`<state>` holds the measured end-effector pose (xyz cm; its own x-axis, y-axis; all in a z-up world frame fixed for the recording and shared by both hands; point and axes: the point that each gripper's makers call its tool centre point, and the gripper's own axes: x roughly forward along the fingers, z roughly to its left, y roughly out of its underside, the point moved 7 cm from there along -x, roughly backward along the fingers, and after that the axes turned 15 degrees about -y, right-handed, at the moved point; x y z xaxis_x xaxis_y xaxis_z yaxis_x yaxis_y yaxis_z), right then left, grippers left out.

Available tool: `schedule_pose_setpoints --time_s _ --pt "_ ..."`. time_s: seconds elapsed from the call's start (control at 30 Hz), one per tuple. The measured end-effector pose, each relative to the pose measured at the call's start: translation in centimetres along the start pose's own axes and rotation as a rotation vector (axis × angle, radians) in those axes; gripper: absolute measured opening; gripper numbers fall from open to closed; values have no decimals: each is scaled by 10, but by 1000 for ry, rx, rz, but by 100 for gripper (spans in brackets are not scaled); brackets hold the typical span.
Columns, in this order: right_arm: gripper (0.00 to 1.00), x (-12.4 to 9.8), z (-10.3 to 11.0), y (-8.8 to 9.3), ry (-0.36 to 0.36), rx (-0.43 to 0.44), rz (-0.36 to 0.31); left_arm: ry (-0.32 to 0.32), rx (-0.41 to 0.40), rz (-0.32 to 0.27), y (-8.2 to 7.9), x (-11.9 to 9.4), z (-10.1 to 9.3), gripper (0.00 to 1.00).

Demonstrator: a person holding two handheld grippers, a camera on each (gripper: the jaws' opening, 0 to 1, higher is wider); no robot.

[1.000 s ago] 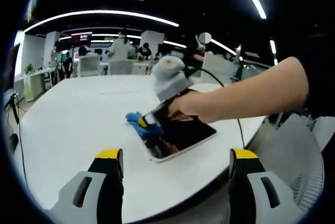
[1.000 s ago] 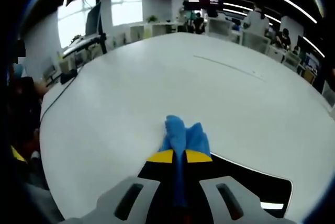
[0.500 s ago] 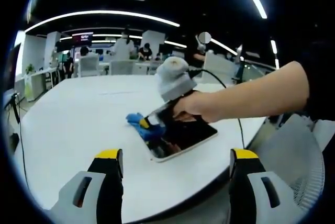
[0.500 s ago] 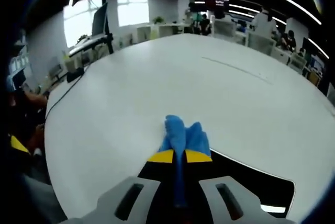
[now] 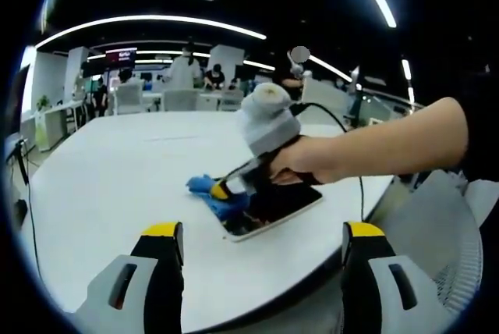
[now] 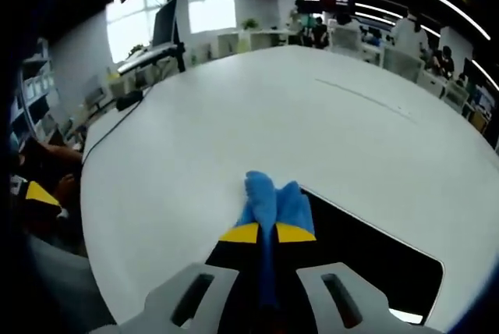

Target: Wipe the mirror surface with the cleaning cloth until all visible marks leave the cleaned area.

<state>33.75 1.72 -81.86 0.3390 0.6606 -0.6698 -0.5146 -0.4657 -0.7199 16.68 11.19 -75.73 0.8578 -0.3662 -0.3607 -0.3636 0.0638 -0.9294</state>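
right gripper pinches cleaning cloth | mirror stretches ahead-right of its tips (long axis diagonal) | left gripper spread, well back

table: bare left of mirror | person's arm crosses right side
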Motion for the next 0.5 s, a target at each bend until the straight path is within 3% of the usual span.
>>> schedule_pose_setpoints --time_s 0.4,0.5 --pt "0 -3 3 5 -25 1 -11 2 -9 -27 -2 0 1 82" --pt "0 -3 2 4 -31 -39 0 -2 -8 -17 -1 0 1 82"
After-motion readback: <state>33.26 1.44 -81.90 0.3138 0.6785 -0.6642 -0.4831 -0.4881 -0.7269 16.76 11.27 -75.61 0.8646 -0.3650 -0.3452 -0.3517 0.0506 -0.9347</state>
